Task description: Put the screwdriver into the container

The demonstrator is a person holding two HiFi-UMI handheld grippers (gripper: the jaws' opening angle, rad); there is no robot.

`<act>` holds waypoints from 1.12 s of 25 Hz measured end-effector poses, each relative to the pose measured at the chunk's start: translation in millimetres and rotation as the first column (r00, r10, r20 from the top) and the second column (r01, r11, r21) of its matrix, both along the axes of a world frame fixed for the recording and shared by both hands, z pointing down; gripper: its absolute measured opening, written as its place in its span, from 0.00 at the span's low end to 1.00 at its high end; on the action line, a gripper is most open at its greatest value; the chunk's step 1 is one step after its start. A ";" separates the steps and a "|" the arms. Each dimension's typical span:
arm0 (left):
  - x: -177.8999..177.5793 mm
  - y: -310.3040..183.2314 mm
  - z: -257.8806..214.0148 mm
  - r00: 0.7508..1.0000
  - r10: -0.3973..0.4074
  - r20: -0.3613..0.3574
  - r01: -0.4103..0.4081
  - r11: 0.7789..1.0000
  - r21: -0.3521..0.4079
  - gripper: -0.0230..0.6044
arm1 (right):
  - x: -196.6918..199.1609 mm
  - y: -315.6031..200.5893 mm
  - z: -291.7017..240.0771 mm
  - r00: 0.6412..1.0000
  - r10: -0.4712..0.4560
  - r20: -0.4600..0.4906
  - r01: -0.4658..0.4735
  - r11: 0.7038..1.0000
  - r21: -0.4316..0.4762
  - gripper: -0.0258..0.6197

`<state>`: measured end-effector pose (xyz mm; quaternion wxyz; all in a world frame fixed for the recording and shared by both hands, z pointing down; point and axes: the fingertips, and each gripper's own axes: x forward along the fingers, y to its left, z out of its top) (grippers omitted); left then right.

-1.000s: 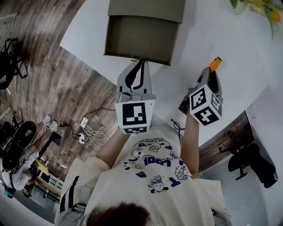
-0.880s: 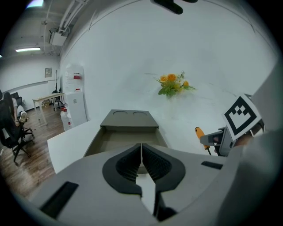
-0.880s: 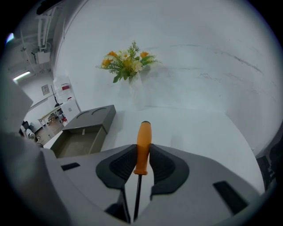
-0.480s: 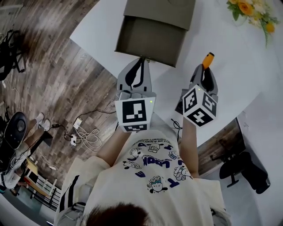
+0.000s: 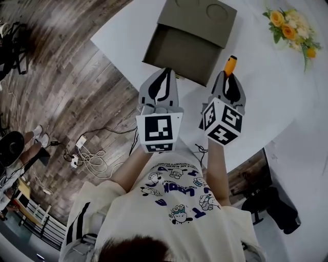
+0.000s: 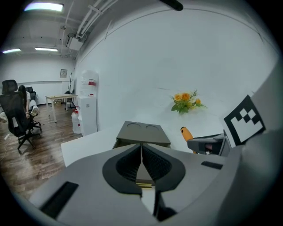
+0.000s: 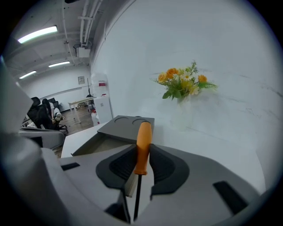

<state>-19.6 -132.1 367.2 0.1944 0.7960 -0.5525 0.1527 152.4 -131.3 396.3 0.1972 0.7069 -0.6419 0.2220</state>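
Right gripper point(image 5: 228, 88) clamps orange screwdriver point(image 5: 230, 65), handle pointing forward. Container point(image 5: 179, 48) just ahead, slightly leftward on worktop point(image 5: 256, 77). Left gripper point(image 5: 160, 87) closed, empty.

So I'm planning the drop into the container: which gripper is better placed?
Right. The right gripper holds the screwdriver by its orange handle, close to the open container. The left gripper is shut, with nothing in it.

Looking down on a plank floor point(image 5: 77, 77) strewn with white cables point(image 5: 91, 161) (black office chair point(image 5: 271, 207) near the white table point(image 5: 266, 92)). Glowing overhead from strip lights point(image 6: 43, 6); backing onto a white wall point(image 6: 177, 57), with a water dispenser point(image 6: 88, 108) beside it.
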 end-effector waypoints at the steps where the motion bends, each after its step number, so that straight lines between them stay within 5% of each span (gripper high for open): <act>1: 0.0 -0.6 -0.7 1.000 -0.006 -0.003 0.006 1.000 0.001 0.07 | -2.3 -2.5 -0.3 1.000 -0.015 -0.007 0.015 1.000 0.002 0.20; 17: -18.0 -16.6 12.3 0.998 -0.059 -0.011 0.059 0.998 -0.005 0.07 | -42.9 -42.8 1.5 0.981 -0.184 -0.061 0.187 0.981 0.056 0.20; 28: -23.2 -35.5 29.9 0.995 -0.101 -0.012 0.101 0.995 -0.025 0.07 | -66.6 -57.6 29.8 0.943 -0.319 -0.097 0.321 0.947 -0.004 0.20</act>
